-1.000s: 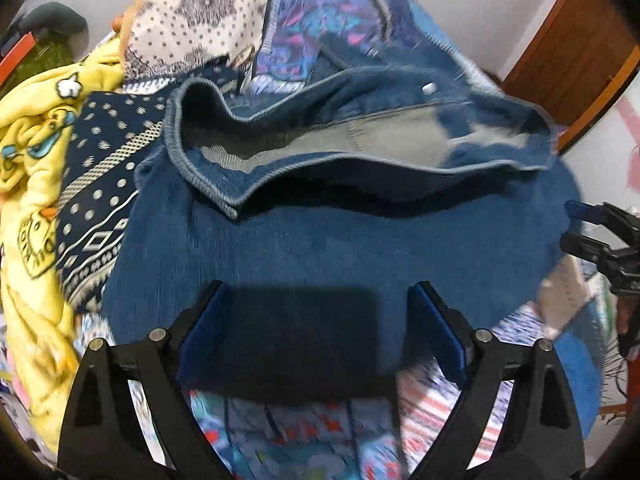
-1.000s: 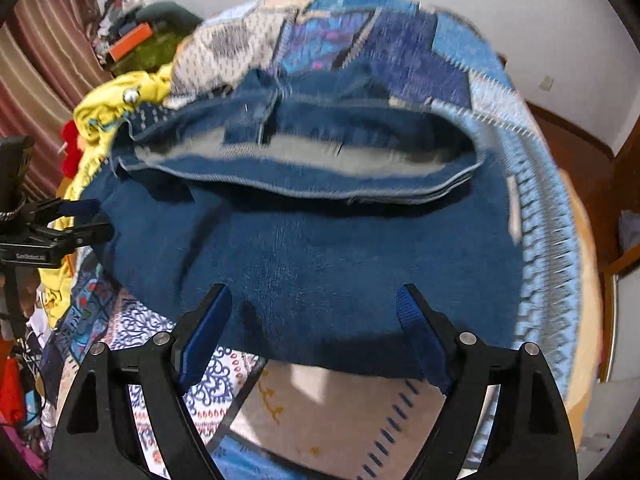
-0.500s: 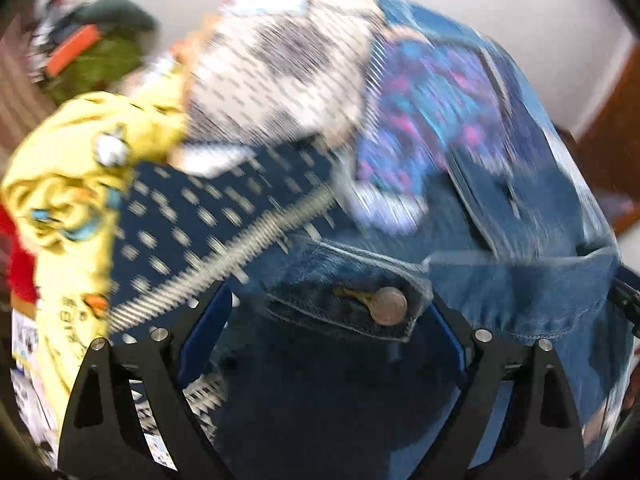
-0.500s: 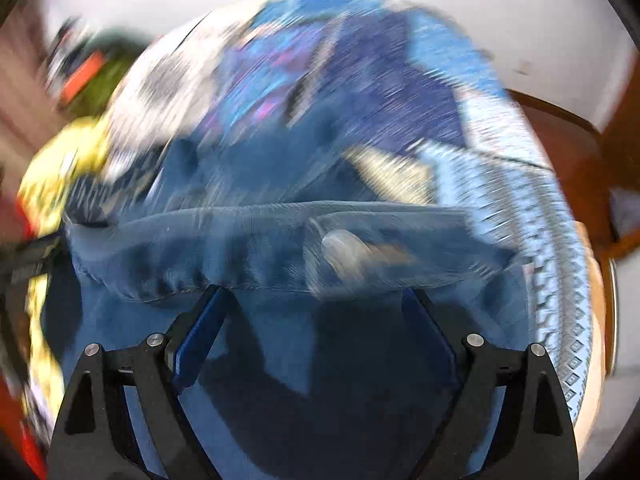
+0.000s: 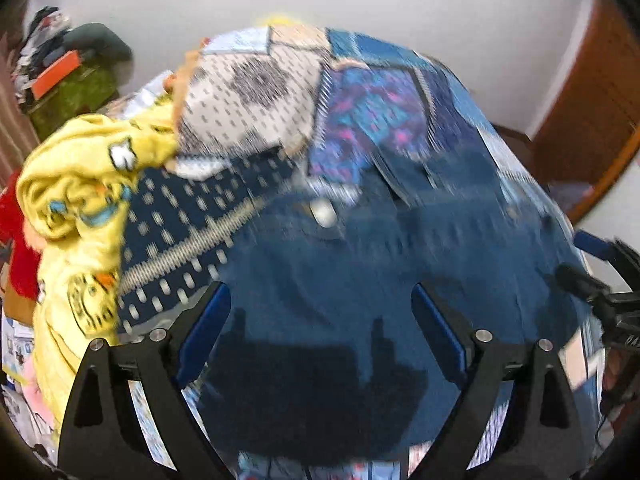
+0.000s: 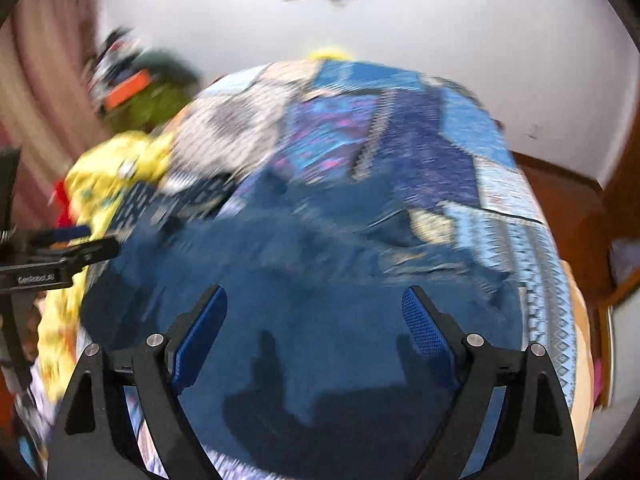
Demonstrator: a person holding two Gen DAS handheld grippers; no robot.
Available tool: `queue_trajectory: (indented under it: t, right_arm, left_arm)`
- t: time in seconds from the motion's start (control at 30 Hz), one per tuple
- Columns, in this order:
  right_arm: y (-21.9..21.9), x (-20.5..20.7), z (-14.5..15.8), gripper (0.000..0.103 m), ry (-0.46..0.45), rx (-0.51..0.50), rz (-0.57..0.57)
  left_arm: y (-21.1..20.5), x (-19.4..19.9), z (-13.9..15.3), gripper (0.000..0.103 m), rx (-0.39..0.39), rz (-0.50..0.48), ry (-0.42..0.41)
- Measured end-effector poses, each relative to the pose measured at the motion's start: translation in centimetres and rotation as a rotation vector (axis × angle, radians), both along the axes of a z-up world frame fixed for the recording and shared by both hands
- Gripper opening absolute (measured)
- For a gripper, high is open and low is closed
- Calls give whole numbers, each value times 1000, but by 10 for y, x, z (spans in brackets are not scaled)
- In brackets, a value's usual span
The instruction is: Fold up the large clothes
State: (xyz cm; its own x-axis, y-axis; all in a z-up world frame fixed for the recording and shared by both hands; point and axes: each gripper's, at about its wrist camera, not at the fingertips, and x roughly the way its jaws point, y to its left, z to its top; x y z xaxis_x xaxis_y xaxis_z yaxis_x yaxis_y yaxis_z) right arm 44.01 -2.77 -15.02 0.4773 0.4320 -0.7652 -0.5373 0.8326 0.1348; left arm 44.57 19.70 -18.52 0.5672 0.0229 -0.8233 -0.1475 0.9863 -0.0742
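Both grippers spread wide and empty over the jeans [image 5: 360,280], which lie flat on the patchwork bedspread [image 5: 372,120]; left gripper [image 5: 320,332] and right gripper [image 6: 316,328] hang above the denim, right one's jaws just opened, yellow blanket [image 5: 80,200] heaped alongside

I count 1 dark blue denim garment [image 5: 360,300] at centre frame, 1 crumpled yellow cartoon-print cloth [image 5: 76,208] at left, 1 blue patchwork bedspread [image 5: 376,120] above, and 2 black two-finger grippers with blue pads, the left gripper [image 5: 320,320] and the right gripper [image 6: 314,320].
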Motion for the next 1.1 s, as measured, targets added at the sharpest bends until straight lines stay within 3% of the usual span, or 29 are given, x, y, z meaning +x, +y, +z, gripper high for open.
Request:
queue_trajectory:
  t: [0.1,0.27,0.4,0.53,0.67,0.73,0.8,0.93,1.1]
  right_arm:
    - [16,-20,-17,88,-2,-59,82]
    - [10,-33,-52,88,-14,-195,79]
    - [-30,-24,-61,88,57,-157,23]
    - [-84,-19,-59,88,57,-164,-91]
    - [-142,-18,-62,88,131,-75,-218]
    - [-160,-20,-62,88,130,-112,-298]
    - [-176,-22,-61,88,165,-81,-315]
    - [-192,-30,-48,88,170,-28,-348]
    - [-177,-34,-28,88,138,29,-334]
  left_arm:
    - [-10,-16,-20,92,-24,-18,43]
    - [-13,-32,-53,92,25,11,97]
    - [-7,-51,-65,93,118,27,97]
    - [10,-83,-62,95,125,89,62]
    - [41,-110,-72,95,51,193,89]
    - [56,-125,-77,95,33,255,107]
    - [66,-137,-79,95,29,305,118]
    - [72,-165,-78,95,-103,344,77]
    - [55,-162,-73,95,-298,291,24]
